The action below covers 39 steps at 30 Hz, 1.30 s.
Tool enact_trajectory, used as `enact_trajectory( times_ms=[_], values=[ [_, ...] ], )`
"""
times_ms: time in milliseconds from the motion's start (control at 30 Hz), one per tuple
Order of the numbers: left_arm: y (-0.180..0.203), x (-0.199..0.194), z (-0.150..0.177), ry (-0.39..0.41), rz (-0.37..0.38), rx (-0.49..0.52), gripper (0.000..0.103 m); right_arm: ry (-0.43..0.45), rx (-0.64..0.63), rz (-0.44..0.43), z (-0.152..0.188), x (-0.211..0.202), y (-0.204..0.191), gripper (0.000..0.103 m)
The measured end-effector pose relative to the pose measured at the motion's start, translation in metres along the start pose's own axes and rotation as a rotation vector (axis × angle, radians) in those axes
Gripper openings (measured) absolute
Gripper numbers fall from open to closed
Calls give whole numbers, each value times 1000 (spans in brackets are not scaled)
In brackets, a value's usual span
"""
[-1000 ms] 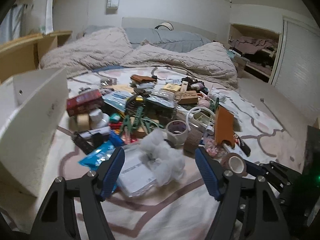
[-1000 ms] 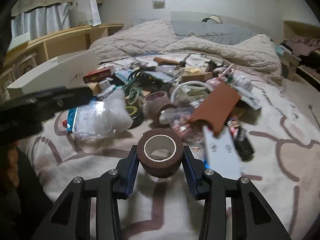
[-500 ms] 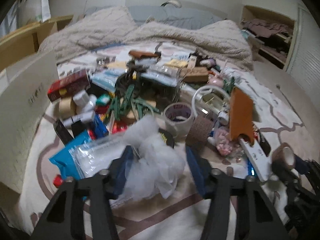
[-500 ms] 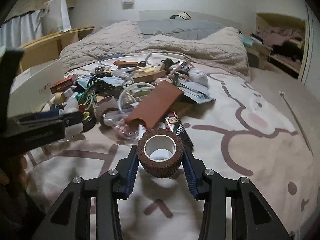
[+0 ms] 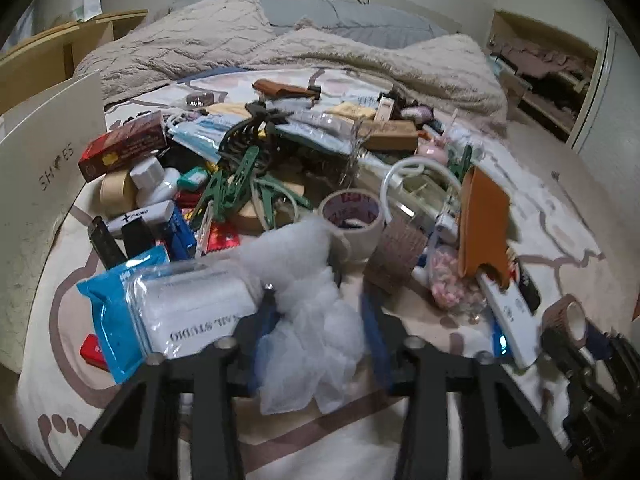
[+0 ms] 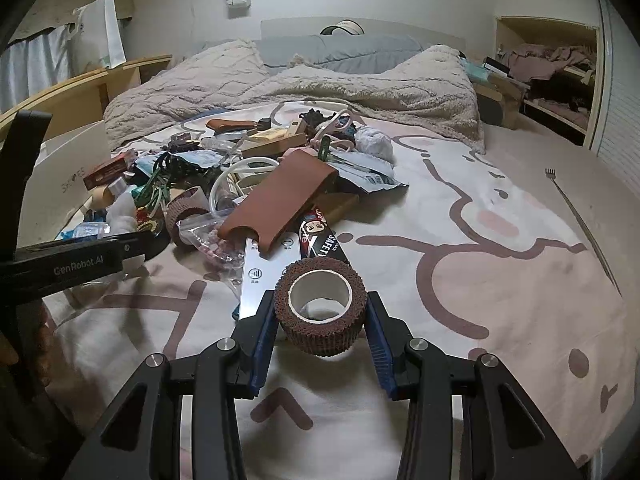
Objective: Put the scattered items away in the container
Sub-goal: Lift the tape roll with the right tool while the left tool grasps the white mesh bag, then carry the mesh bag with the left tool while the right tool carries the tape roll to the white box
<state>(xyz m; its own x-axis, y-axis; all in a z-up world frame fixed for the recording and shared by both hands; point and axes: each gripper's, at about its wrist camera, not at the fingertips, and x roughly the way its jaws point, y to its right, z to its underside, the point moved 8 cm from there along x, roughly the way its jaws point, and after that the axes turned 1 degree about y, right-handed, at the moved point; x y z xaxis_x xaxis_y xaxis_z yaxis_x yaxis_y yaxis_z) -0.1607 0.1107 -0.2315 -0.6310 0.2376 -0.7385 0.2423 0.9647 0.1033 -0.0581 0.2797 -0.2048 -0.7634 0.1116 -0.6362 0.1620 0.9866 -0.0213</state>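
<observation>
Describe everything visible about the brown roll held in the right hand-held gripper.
The brown roll is a short, fat cylinder of dark reddish-brown, crinkly, fabric-like wrap wound on a white core, whose hollow centre faces up toward the camera. It is clamped on both sides between the blue pads of the right hand-held gripper, which is shut on it and holds it above the patterned bedspread, clear of the clutter pile.
</observation>
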Motion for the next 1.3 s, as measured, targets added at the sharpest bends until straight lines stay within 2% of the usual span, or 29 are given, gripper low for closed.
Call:
enact_trajectory(
  times_ms=[667,1100,1300],
  values=[
    [1,-23,7,47,39,36,35,0,25,10,-6,-4,7,43],
    [-16,-61,-28,150,44,50,35,100,44,82,-50,-23,28,43],
    [-34,-80,-51,195,34,46,35,142,41,57,-83,-26,20,43]
  ],
)
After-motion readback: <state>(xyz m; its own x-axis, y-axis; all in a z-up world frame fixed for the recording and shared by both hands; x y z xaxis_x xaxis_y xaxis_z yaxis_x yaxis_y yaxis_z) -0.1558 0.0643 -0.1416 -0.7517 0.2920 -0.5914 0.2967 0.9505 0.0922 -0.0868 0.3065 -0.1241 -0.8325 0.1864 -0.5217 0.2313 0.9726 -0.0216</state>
